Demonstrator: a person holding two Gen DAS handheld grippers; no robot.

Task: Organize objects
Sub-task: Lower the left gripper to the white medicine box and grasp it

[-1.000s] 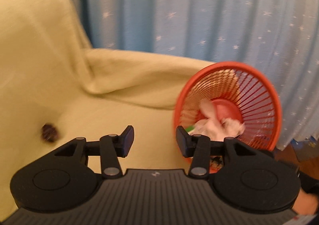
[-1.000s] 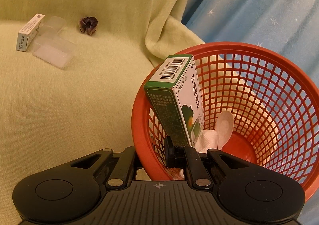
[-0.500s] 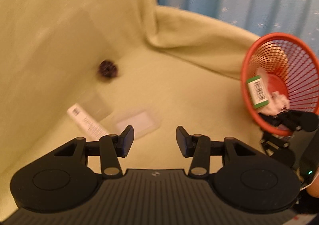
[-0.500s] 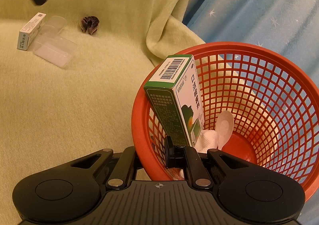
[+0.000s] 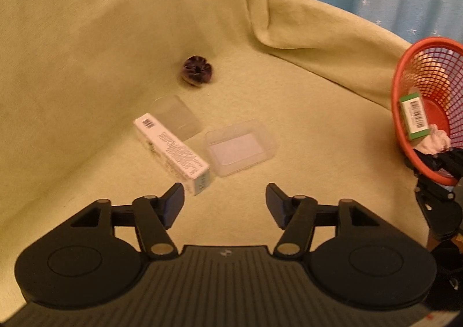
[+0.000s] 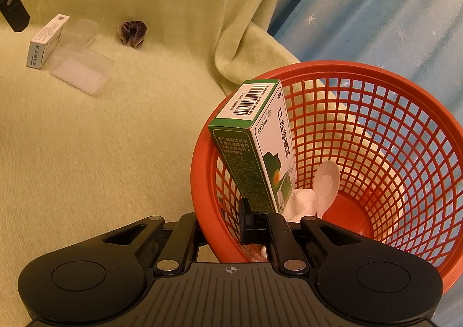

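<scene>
My right gripper (image 6: 220, 228) is shut on the near rim of the red mesh basket (image 6: 199, 182), one finger inside and one outside. In the basket are a green medicine box (image 6: 254, 147), a white spoon (image 6: 327, 185) and a white crumpled tissue (image 6: 301, 202). My left gripper (image 5: 224, 199) hovers over the couch with its jaws opening and nothing between them. Just beyond its left fingertip lies a white box (image 5: 170, 153), and a clear plastic container (image 5: 240, 150) is ahead. A clear lid (image 5: 176, 117) and a dark scrunchie (image 5: 198, 70) lie farther back. The basket (image 5: 405, 150) shows at the right edge.
Everything lies on a couch under a yellow-green blanket (image 5: 86, 37), whose back rises behind the objects. A blue star-patterned curtain (image 6: 376, 8) hangs to the right behind the basket. The blanket's folded edge (image 5: 318, 25) drapes over the armrest.
My left gripper swung left and down, away from the basket and over the white box and clear container, and its jaws widened. The right gripper and the basket stayed put.
</scene>
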